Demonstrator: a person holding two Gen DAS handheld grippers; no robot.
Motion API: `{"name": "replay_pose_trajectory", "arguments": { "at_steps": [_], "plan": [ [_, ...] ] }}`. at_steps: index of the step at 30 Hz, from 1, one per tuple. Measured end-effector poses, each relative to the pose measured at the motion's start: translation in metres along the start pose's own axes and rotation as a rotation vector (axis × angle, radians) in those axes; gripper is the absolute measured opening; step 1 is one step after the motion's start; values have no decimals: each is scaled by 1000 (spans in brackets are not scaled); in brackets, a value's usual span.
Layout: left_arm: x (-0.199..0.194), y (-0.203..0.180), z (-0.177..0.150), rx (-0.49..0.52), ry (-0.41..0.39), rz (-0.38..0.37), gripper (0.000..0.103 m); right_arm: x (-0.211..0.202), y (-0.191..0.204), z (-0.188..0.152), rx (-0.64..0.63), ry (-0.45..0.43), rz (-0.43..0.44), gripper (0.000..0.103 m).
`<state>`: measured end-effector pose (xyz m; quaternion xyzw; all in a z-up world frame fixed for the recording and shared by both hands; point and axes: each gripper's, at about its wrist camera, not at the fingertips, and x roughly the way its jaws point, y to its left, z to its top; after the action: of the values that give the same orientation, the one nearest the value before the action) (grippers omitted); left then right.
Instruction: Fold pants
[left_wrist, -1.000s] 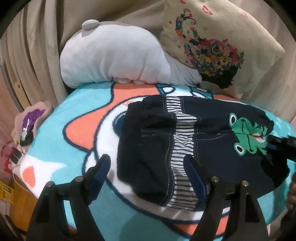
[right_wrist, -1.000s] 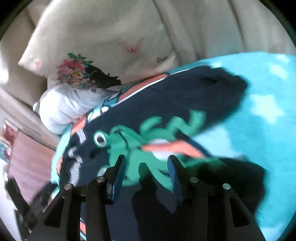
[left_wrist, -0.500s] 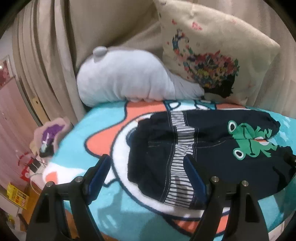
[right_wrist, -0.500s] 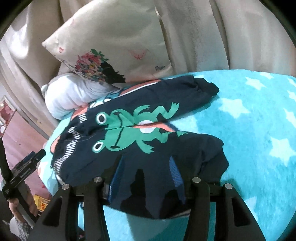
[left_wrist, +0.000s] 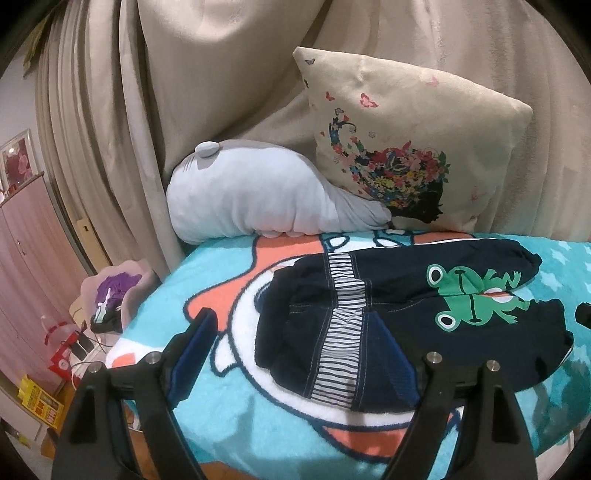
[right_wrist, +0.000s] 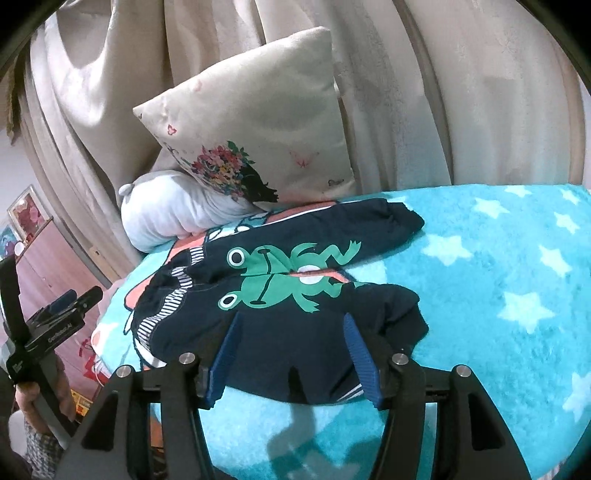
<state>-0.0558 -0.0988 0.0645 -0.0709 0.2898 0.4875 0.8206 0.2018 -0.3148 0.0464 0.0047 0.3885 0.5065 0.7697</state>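
pants (left_wrist: 406, 314) spread flat on turquoise blanket (right_wrist: 498, 280), legs side by side, frog print up | left gripper (left_wrist: 295, 350) fingers wide apart, holding nothing, near striped waistband | right gripper (right_wrist: 291, 354) fingers wide apart, holding nothing, by leg cuffs

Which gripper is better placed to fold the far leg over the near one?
Probably right: the right gripper is open at the leg end of the pants, facing the far cuff. The left gripper faces the waistband.
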Motion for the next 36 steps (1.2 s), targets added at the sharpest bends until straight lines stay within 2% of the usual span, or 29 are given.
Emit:
{"name": "replay_pose_trajectory", "arguments": {
  "at_steps": [3,7,12,14,17,18,23,26,31,32,34,36],
  "plan": [
    [-1,-3,-2,-7,-1,9,84,6,-3,6,-1,15,-6,62],
    [15,-1,5,17,28,-19,84,22,-2,22,-42,67,-10,62],
    [64,-15,35,108,112,-179,84,60,-2,74,-185,105,-104,62],
    [88,-27,50,168,132,-206,84,89,-8,100,-214,151,-119,62],
    [131,-48,65,264,163,-255,84,132,-14,121,-245,212,-144,62],
    [150,-55,68,275,196,-278,84,145,-15,125,-258,233,-155,62],
    [211,-74,77,265,317,-390,84,209,-20,136,-317,340,-170,62],
    [237,-86,79,307,370,-446,84,236,-18,139,-365,391,-168,62],
    [269,-103,78,380,445,-528,84,264,-9,144,-424,414,-128,62],
    [275,-105,76,388,469,-553,84,268,-8,143,-428,413,-101,63],
    [278,-107,74,400,464,-571,88,269,-8,140,-434,407,-77,74],
    [278,-106,73,405,463,-582,88,268,-9,136,-445,407,-72,74]
  ]
}}
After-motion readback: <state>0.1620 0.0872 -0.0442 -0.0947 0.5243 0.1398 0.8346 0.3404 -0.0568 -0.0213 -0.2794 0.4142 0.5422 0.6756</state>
